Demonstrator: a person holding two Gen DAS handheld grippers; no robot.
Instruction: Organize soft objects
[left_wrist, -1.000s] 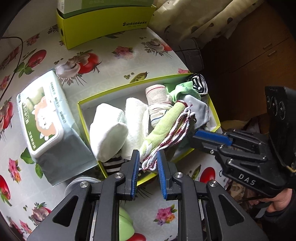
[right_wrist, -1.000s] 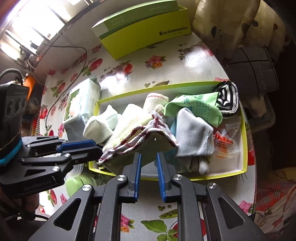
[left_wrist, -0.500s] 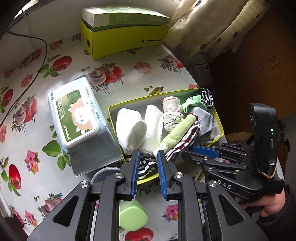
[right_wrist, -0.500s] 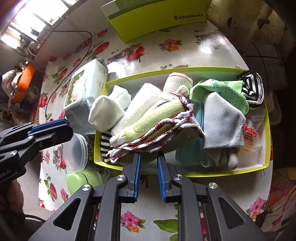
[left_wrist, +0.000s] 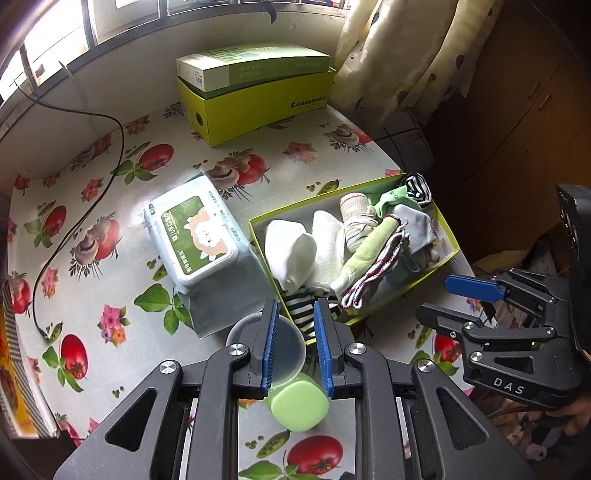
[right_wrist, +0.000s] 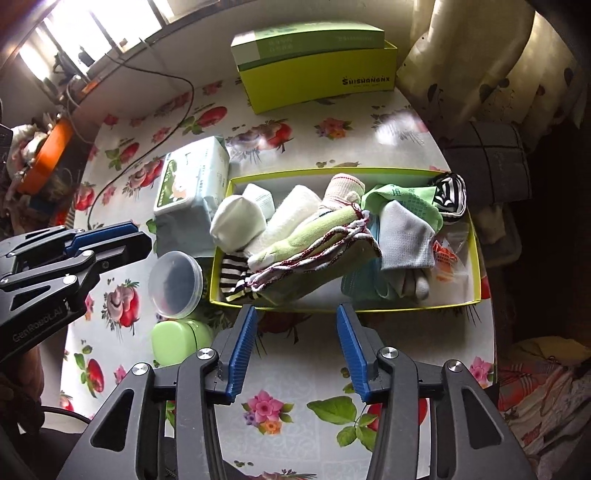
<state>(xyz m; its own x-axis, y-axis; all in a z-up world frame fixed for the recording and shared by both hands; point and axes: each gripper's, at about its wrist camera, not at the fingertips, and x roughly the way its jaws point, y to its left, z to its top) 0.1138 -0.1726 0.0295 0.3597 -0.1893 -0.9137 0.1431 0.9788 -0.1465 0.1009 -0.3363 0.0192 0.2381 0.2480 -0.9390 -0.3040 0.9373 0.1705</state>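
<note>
Item: shallow yellow-green cardboard tray on the fruit-print oilcloth table. I count inside it rolled white socks, a folded green cloth with red-and-white trim, a grey sock and a striped black-and-white sock. My left gripper hangs narrowly parted, holding nothing, above a clear round plastic container. My right gripper stands wide apart and empty, just short of the tray. A wet-wipes pack lies beside the tray.

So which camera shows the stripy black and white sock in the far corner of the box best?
The right wrist view: the striped sock sits large and clear in the yellow-green box's far right corner. In the left wrist view it is small, partly hidden behind other socks.
</note>
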